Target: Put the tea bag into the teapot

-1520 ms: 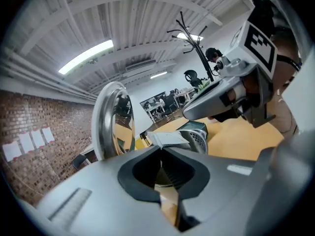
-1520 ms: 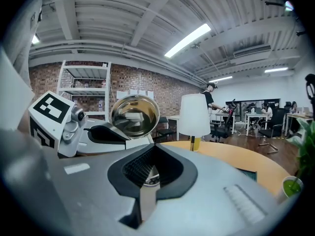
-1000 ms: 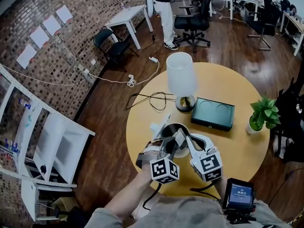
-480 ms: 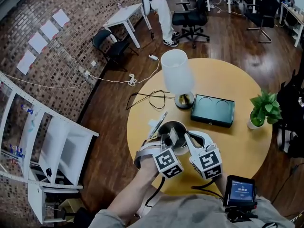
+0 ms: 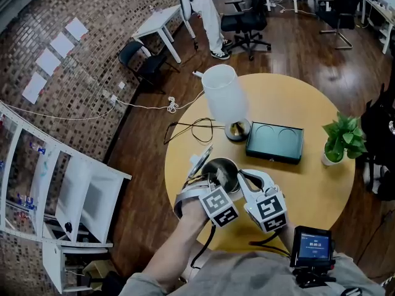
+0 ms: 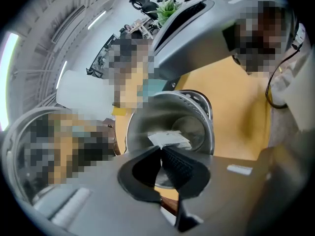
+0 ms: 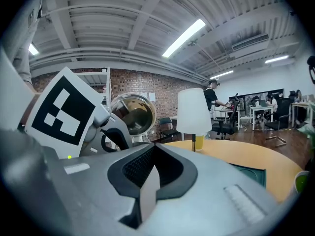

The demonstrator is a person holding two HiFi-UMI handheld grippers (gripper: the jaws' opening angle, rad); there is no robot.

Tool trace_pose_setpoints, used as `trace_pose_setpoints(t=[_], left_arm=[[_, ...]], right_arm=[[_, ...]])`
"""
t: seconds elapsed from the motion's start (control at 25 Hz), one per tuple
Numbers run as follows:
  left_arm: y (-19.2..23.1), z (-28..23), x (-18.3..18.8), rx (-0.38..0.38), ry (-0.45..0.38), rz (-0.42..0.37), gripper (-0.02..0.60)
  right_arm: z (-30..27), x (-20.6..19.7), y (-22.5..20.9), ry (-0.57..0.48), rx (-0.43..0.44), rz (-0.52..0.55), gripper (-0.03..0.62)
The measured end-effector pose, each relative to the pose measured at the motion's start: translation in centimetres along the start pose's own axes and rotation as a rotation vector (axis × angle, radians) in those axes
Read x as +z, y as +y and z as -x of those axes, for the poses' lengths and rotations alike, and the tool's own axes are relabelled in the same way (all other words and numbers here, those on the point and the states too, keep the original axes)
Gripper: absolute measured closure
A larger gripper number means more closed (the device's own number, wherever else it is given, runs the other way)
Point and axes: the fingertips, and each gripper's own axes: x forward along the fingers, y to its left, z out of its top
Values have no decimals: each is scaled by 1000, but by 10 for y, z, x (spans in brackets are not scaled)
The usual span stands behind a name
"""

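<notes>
The steel teapot [image 5: 223,167] stands open near the table's front left, and its lid [image 5: 201,161] is tipped up on its left side. My left gripper [image 5: 213,181] reaches over the rim, shut on a white tea bag [image 6: 170,139]. In the left gripper view the bag hangs just past the left gripper [image 6: 161,149], over the teapot [image 6: 147,118] mouth. My right gripper [image 5: 242,177] sits beside the pot on its right. In its own view the right gripper [image 7: 153,151] is shut on a thin pale strip [image 7: 149,193], and the shiny lid [image 7: 133,113] shows behind the left gripper's marker cube.
A white-shaded lamp [image 5: 221,94] stands behind the teapot, with a dark tray [image 5: 274,143] to its right. A small potted plant [image 5: 342,139] is near the table's right edge. A black cable [image 5: 196,128] lies on the table's left. A screen device [image 5: 310,248] sits near my body.
Both grippers have shifted slightly left and closer to the teapot. The white piece held up between them has come down to the pot's mouth with the left gripper.
</notes>
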Motion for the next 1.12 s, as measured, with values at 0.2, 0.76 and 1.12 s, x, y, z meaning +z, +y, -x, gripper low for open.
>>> trace_pose_setpoints(t=[0.2, 0.76, 1.12], left_arm=[[-2, -5, 2, -7, 1, 0, 571], [0, -12, 6, -37, -18, 36, 566], [2, -15, 1, -49, -20, 46, 474]], right_arm=[[0, -4, -1, 1, 0, -9, 586], [-1, 0, -4, 0, -6, -20, 586], [-3, 3, -6, 5, -11, -26, 586]])
